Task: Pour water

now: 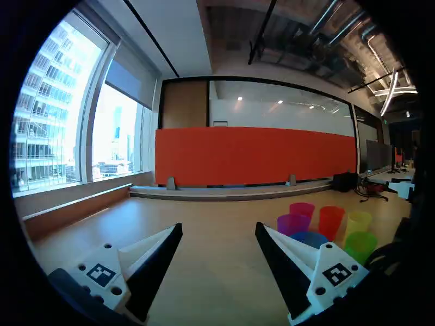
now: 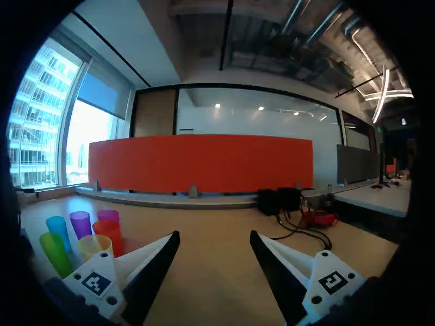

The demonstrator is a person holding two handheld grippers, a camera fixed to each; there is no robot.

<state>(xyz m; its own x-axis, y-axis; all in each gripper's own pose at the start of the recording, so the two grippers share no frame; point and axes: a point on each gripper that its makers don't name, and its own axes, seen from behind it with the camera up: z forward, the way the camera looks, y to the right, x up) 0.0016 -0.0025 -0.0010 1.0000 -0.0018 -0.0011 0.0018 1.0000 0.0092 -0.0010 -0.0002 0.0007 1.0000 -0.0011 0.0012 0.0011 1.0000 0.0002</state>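
Note:
Several translucent plastic cups stand in a cluster on the wooden table. In the left gripper view they sit right of centre: a pink cup (image 1: 302, 210), a purple cup (image 1: 292, 223), a red cup (image 1: 331, 221), a yellow cup (image 1: 358, 222), a green cup (image 1: 360, 245) and a blue cup (image 1: 309, 239) partly behind my right finger. My left gripper (image 1: 218, 233) is open, with nothing between its fingers. In the right gripper view the cups stand at the lower left: blue cup (image 2: 58, 230), purple cup (image 2: 81, 223), pink cup (image 2: 108, 215), red cup (image 2: 108, 232), yellow cup (image 2: 95, 245), green cup (image 2: 55, 253). My right gripper (image 2: 215, 239) is open and holds nothing.
An orange partition (image 2: 201, 163) runs along the table's far edge. Black boxes (image 2: 278, 200) and tangled cables (image 2: 312, 220) lie at the far right of the table. Tall windows (image 1: 60, 119) line the left side, and more desks (image 2: 375, 198) stand to the right.

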